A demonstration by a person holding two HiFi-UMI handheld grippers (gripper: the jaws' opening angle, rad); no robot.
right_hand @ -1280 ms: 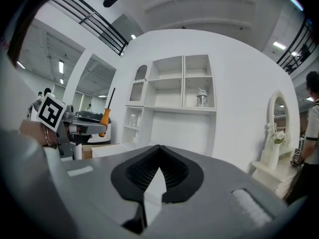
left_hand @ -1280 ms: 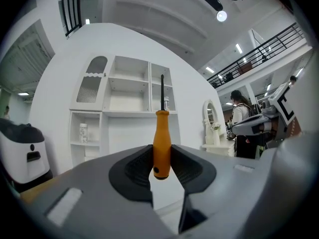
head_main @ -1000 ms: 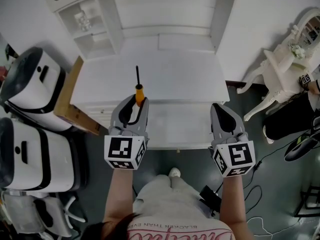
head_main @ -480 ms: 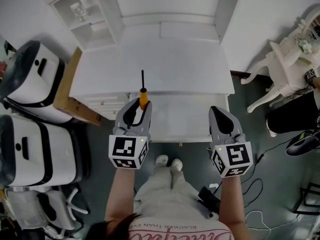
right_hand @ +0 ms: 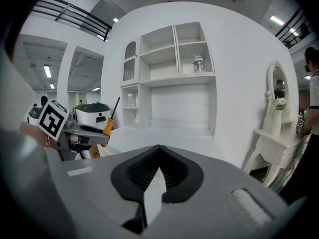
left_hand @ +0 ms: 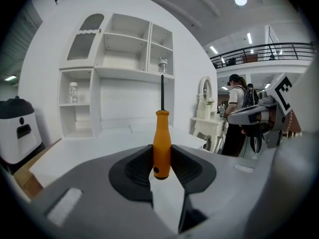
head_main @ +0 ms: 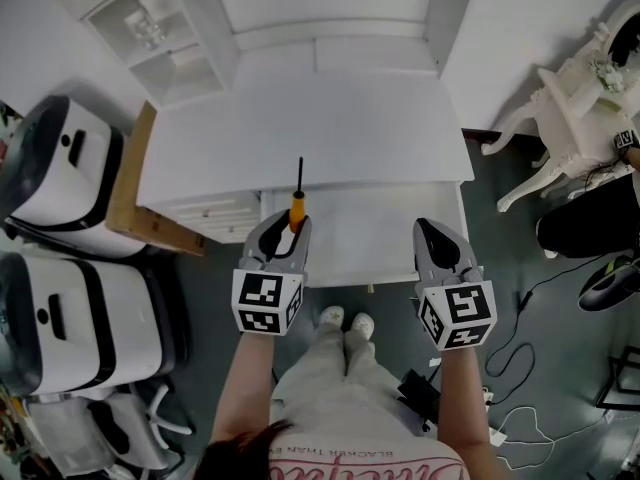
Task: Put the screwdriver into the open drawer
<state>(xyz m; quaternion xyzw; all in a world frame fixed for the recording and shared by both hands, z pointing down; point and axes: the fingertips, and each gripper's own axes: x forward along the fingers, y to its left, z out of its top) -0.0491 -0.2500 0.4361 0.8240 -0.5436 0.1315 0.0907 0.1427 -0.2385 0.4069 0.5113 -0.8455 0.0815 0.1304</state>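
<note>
A screwdriver (head_main: pixel 297 209) with an orange handle and a thin black shaft is clamped by its handle in my left gripper (head_main: pixel 283 232), which is shut on it. The shaft points away from me, over the front of the white desk (head_main: pixel 310 128). In the left gripper view the screwdriver (left_hand: pixel 161 143) stands upright between the pads of the left gripper (left_hand: pixel 161 156). The open white drawer (head_main: pixel 370 236) lies just under and ahead of both grippers. My right gripper (head_main: pixel 437 234) hovers at the drawer's right side, shut and holding nothing; its tips meet in the right gripper view (right_hand: pixel 158 151).
Two white-and-black appliances (head_main: pixel 60 168) (head_main: pixel 70 318) and a wooden board (head_main: pixel 130 198) stand left of the desk. A white shelf unit (head_main: pixel 150 28) rises behind the desk. A white dressing table (head_main: pixel 580 98) and a person in black are at the right. Cables (head_main: pixel 510 368) lie on the floor.
Both grippers have come down toward the drawer, the left one still gripping the screwdriver. The screwdriver's handle now sits over the drawer's back part.
</note>
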